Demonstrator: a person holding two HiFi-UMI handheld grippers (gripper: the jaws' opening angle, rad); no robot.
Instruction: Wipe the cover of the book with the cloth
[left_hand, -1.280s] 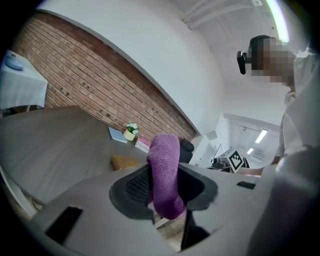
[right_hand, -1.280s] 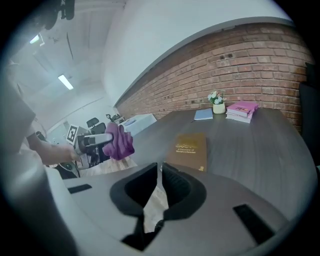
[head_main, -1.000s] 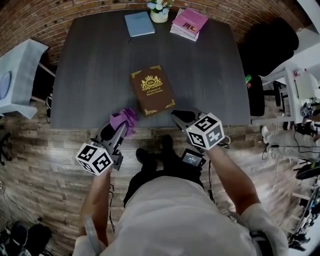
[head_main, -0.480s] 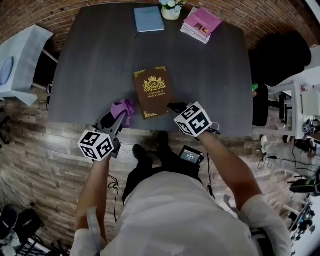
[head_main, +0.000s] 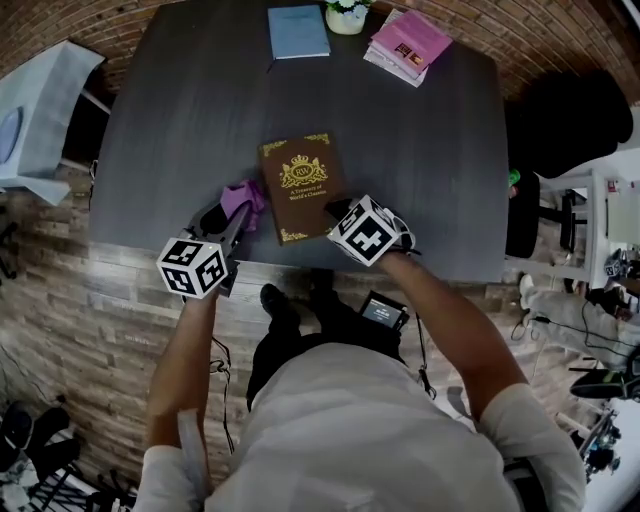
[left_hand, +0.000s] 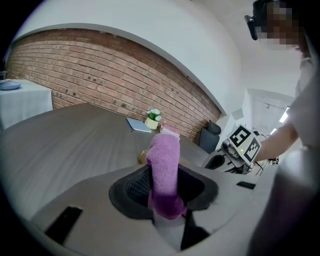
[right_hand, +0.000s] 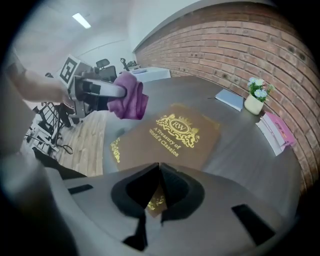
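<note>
We start with the dark wooden table (head_main: 180, 120), which spreads out ahead of both grippers and carries everything else. On it the brown book (head_main: 300, 185) lies flat with its gold crest and title facing up. It sits directly in front of the right gripper (right_hand: 159, 167) and just to the right of the left gripper (left_hand: 164, 187).

The right gripper points steeply down with its jaws pressed together and nothing between them. Their tips hang over the near corner of the book (we cannot tell whether they touch the cover). The left gripper is tilted only slightly downward over the near edge of the table. Its jaws stand partly apart and are clamped on the cloth.

Far beyond both grippers, at the table's back edge, a stack of pink books (head_main: 410, 42) lies ahead and to the right of the right gripper. A thin blue book (head_main: 298, 32) lies roughly straight ahead of the left one.

The purple cloth (head_main: 243, 197) sticks out from between the left gripper's pads as a bunched roll. It rises past the fingertips, just beside the book's left edge and to the left of the right gripper.

Smallest is the little pot of flowers (head_main: 346, 15), between the blue book and the pink stack, well away from either gripper.
</note>
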